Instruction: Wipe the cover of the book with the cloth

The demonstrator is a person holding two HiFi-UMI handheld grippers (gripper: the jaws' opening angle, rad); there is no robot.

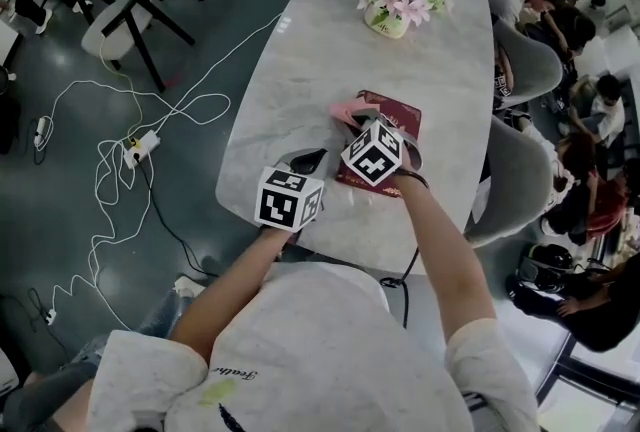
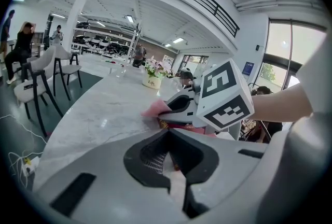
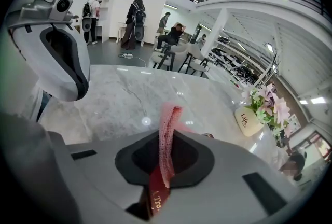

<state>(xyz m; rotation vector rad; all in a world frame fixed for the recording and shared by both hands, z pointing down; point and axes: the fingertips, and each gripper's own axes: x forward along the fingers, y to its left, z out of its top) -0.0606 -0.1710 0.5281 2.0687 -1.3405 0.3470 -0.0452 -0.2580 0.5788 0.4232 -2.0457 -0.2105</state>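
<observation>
A dark red book (image 1: pixel 396 120) lies flat on the marble table (image 1: pixel 300 60), near its right edge. My right gripper (image 1: pixel 358 118) hangs over the book's left part and is shut on a pink cloth (image 1: pixel 346 108). In the right gripper view the cloth (image 3: pixel 168 135) stands up between the jaws, with the book (image 3: pixel 155 198) showing below them. My left gripper (image 1: pixel 308 160) is low over the table just left of the book's near corner, shut, with nothing in it. The left gripper view looks at the cloth (image 2: pixel 154 110) and book (image 2: pixel 179 125) ahead.
A small pot of pink flowers (image 1: pixel 392 8) stands further along the table. Grey chairs (image 1: pixel 530 60) and seated people line the table's right side. White cables and a power strip (image 1: pixel 140 148) lie on the floor at left.
</observation>
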